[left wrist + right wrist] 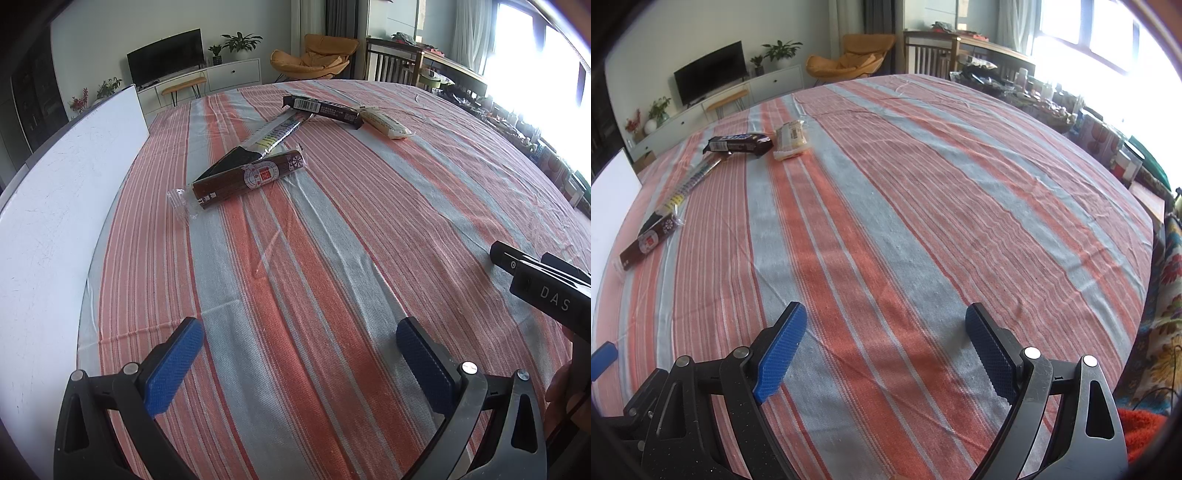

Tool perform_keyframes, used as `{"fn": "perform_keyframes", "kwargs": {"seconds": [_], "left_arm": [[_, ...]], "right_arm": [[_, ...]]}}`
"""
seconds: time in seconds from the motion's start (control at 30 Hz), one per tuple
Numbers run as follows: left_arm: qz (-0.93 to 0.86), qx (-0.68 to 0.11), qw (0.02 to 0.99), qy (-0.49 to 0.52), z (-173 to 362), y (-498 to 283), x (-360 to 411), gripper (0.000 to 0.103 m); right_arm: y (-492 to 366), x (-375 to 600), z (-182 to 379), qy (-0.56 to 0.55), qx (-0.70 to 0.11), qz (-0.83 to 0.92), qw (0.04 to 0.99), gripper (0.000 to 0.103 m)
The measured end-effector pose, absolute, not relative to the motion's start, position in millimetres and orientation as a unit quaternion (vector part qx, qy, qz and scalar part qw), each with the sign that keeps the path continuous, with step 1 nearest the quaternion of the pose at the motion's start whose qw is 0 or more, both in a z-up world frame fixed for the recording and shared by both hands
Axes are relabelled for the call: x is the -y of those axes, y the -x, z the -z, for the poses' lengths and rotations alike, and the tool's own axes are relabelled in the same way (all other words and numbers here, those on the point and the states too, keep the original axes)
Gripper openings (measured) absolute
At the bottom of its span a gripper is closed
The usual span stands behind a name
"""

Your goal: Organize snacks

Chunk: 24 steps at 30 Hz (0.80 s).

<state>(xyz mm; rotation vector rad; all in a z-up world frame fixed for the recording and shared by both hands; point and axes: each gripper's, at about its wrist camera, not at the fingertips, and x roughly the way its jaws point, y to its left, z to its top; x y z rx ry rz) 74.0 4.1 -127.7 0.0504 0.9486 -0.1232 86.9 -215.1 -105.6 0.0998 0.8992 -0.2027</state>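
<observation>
Four wrapped snacks lie scattered on the striped desk in the left wrist view, none yet gathered, well ahead of the left claw, which hovers released and empty with its blue pads spread wide. Nearest is the dark red roll, its long axis running from lower left to upper right, clear wrapper tail toward the white board at the desk's left edge. Behind it, a thin candy strip points up toward the chocolate bar, which lies crosswise, barcode up, touching the pale cracker pack at its right end.

From the right wrist view, the right claw likewise hangs released over bare cloth, grasping nothing. All snacks sit far left: the roll angled toward the desk's edge, the bar and cracker pack side by side beyond. Both tools appear poised before a first pick.
</observation>
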Motion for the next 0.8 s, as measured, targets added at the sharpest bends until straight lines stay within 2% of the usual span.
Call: {"fn": "perform_keyframes", "kwargs": {"seconds": [0.27,0.37,0.5,0.67,0.8], "left_arm": [[0.064,-0.462,0.884,-0.028,126.7,-74.9,-4.6,0.103],[0.087,-0.504,0.859,-0.04,123.1,-80.6,-5.6,0.103],[0.11,-0.51,0.853,-0.01,96.6,-87.7,-18.9,0.103],[0.083,-0.505,0.859,0.002,67.3,-133.5,-27.4,0.103],[0.066,-0.501,0.86,-0.063,76.9,-176.0,-16.5,0.102]], "right_arm": [[-86.9,215.1,105.8,-0.048,-0.434,0.098,0.895,0.09],[-87.1,215.0,105.9,-0.048,-0.433,0.098,0.895,0.09],[-86.7,214.8,106.0,-0.049,-0.433,0.098,0.895,0.091],[-86.7,214.7,105.9,-0.049,-0.433,0.098,0.895,0.092],[-86.7,214.5,106.0,-0.049,-0.433,0.098,0.895,0.092]]}}
